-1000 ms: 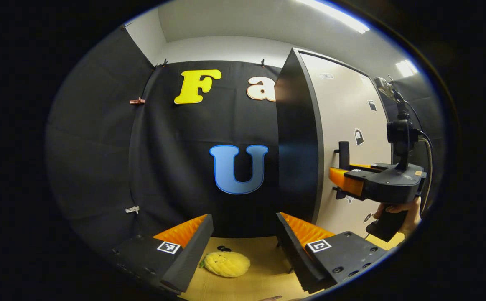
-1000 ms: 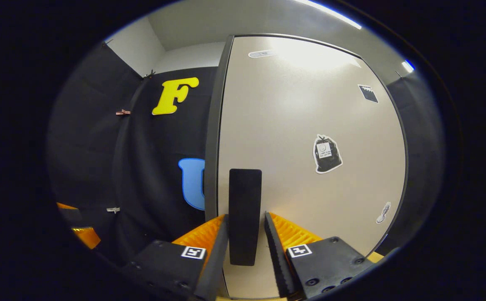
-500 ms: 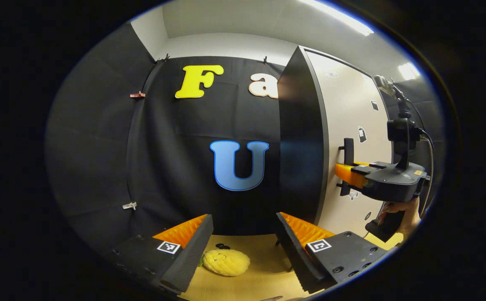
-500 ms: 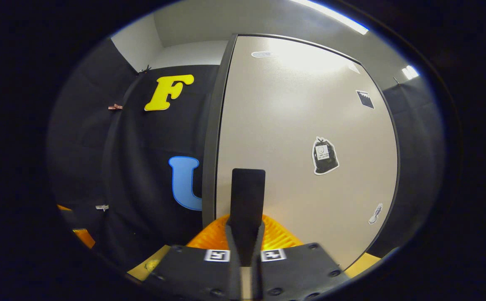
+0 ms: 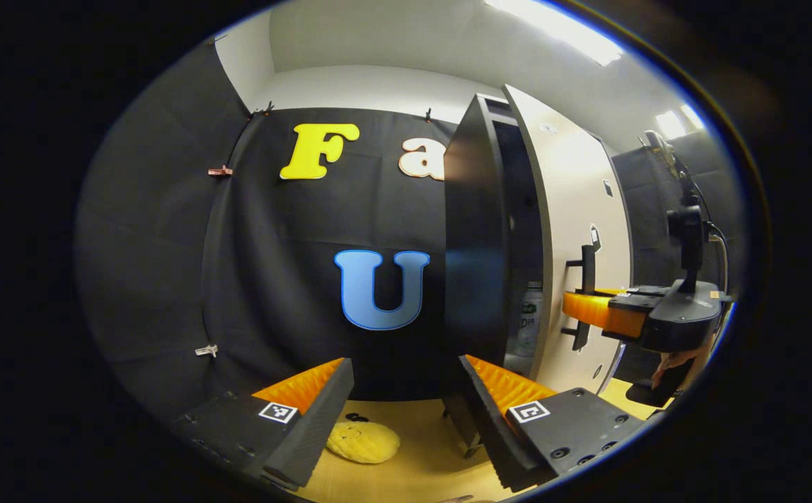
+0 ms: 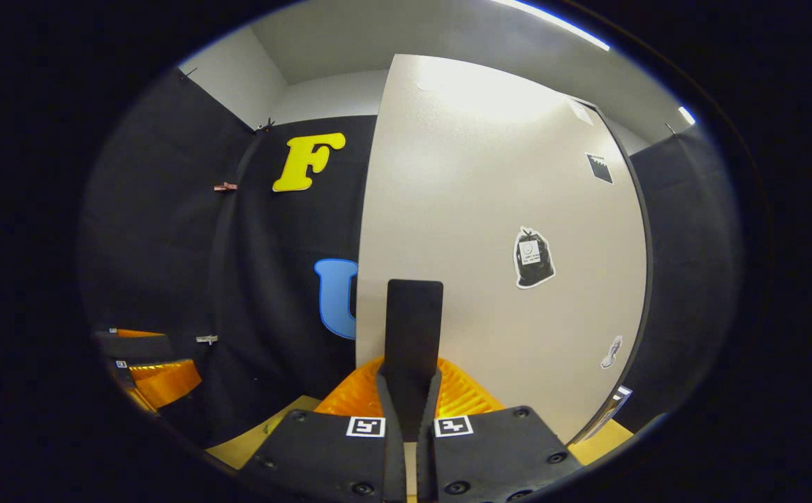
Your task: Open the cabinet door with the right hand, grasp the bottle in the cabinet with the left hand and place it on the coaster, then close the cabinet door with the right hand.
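The cabinet door (image 6: 489, 230) is cream with a black handle (image 6: 412, 335). The cabinet's side panel (image 5: 474, 230) is black. The plush toy (image 5: 362, 441) is yellow on a tan tabletop (image 5: 419, 461).

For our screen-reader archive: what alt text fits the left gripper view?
The right gripper, jaws shut on the door handle, holds the cabinet door partly open, showing a bottle inside. The left gripper is open above a yellow plush toy.

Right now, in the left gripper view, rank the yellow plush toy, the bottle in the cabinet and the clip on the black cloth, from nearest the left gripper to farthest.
1. Yellow plush toy: on the tabletop, just beyond the left gripper, low between its fingers.
2. Bottle: to the right, inside the cabinet behind the partly open door.
3. Clip: on the cloth wall, far left.
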Action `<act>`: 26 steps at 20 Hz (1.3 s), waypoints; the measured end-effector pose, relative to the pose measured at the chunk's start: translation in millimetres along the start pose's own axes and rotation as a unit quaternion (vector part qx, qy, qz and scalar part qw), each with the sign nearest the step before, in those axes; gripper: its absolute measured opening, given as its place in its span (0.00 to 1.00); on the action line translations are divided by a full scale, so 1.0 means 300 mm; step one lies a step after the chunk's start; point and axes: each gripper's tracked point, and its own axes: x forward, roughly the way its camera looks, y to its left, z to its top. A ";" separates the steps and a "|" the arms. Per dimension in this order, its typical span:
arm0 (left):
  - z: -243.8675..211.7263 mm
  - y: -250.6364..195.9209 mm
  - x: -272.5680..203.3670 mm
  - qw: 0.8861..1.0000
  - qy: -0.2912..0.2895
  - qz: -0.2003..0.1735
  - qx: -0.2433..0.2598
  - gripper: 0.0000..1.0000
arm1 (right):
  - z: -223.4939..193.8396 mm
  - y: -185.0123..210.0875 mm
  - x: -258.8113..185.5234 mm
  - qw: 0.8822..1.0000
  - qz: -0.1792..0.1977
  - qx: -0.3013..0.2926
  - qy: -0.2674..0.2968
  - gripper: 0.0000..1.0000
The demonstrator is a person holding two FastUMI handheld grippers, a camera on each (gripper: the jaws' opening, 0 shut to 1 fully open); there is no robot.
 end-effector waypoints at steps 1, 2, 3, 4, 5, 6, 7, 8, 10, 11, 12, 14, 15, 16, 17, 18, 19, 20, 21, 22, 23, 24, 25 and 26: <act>0.000 -0.026 -0.014 1.000 0.002 -0.002 0.001 0.94 | 0.005 -0.004 -0.030 1.000 0.007 0.003 0.004 0.11; 0.005 -0.054 -0.035 1.000 0.001 -0.004 0.002 0.94 | 0.014 -0.007 -0.060 1.000 0.013 0.009 0.007 0.11; 0.013 -0.086 -0.053 1.000 -0.001 -0.006 0.002 0.94 | 0.022 -0.013 -0.091 1.000 0.018 0.012 0.008 0.11; 0.016 -0.113 -0.061 1.000 -0.002 -0.007 0.001 0.94 | 0.025 -0.022 -0.121 1.000 0.024 0.012 0.009 0.11; 0.020 -0.144 -0.068 1.000 -0.001 -0.010 -0.001 0.94 | 0.026 -0.029 -0.143 0.999 0.030 0.013 0.012 0.11; 0.020 -0.176 -0.078 1.000 0.000 -0.013 -0.003 0.94 | 0.030 -0.036 -0.167 0.999 0.036 0.015 0.012 0.11; 0.023 -0.207 -0.085 1.000 0.000 -0.015 -0.002 0.94 | 0.035 -0.044 -0.184 0.999 0.039 0.018 0.011 0.10; 0.032 -0.232 -0.091 1.000 -0.002 -0.013 0.001 0.94 | 0.035 -0.058 -0.200 0.999 0.044 0.018 0.011 0.11; 0.049 -0.284 -0.097 1.000 -0.006 -0.012 0.002 0.94 | 0.041 -0.083 -0.245 0.998 0.056 0.019 0.013 0.11; 0.053 -0.316 -0.101 1.000 -0.007 -0.014 0.001 0.97 | 0.038 -0.098 -0.274 0.998 0.064 0.025 0.015 0.11; 0.060 -0.351 -0.100 1.000 -0.009 -0.017 0.000 0.97 | 0.040 -0.113 -0.300 0.997 0.071 0.029 0.016 0.10; 0.077 -0.416 -0.095 1.000 -0.013 -0.019 0.004 0.94 | 0.050 -0.151 -0.354 0.996 0.081 0.034 0.017 0.11; 0.083 -0.447 -0.091 1.000 -0.016 -0.022 0.008 0.94 | 0.052 -0.169 -0.381 0.996 0.084 0.037 0.017 0.11; 0.089 -0.479 -0.087 0.999 -0.019 -0.024 0.013 0.97 | 0.055 -0.192 -0.406 0.995 0.087 0.042 0.016 0.11; 0.093 -0.503 -0.078 0.999 -0.022 -0.025 0.016 0.94 | 0.058 -0.215 -0.433 0.995 0.090 0.046 0.015 0.11; 0.100 -0.531 -0.072 0.999 -0.025 -0.027 0.018 0.94 | 0.061 -0.240 -0.458 0.994 0.092 0.049 0.014 0.10; 0.106 -0.561 -0.062 0.999 -0.028 -0.030 0.018 0.94 | 0.064 -0.268 -0.484 0.994 0.092 0.053 0.013 0.10; 0.114 -0.594 -0.051 0.999 -0.032 -0.034 0.017 0.94 | 0.068 -0.296 -0.502 0.994 0.090 0.054 0.012 0.10; 0.114 -0.628 -0.040 0.999 -0.033 -0.040 0.015 0.94 | 0.070 -0.326 -0.521 0.995 0.086 0.055 0.013 0.10; 0.115 -0.666 -0.029 0.998 -0.033 -0.047 0.013 0.94 | 0.072 -0.353 -0.539 0.995 0.082 0.055 0.013 0.10; 0.109 -0.703 -0.019 0.998 -0.032 -0.054 0.011 0.94 | 0.074 -0.381 -0.557 0.996 0.076 0.054 0.012 0.10; 0.109 -0.746 -0.009 0.998 -0.032 -0.062 0.009 0.94 | 0.076 -0.408 -0.572 0.996 0.069 0.054 0.012 0.10; 0.108 -0.787 0.002 0.997 -0.031 -0.072 0.007 0.95 | 0.077 -0.432 -0.584 0.997 0.061 0.053 0.011 0.10; 0.110 -0.828 0.008 0.996 -0.032 -0.082 0.005 0.94 | 0.079 -0.459 -0.595 0.997 0.052 0.052 0.010 0.10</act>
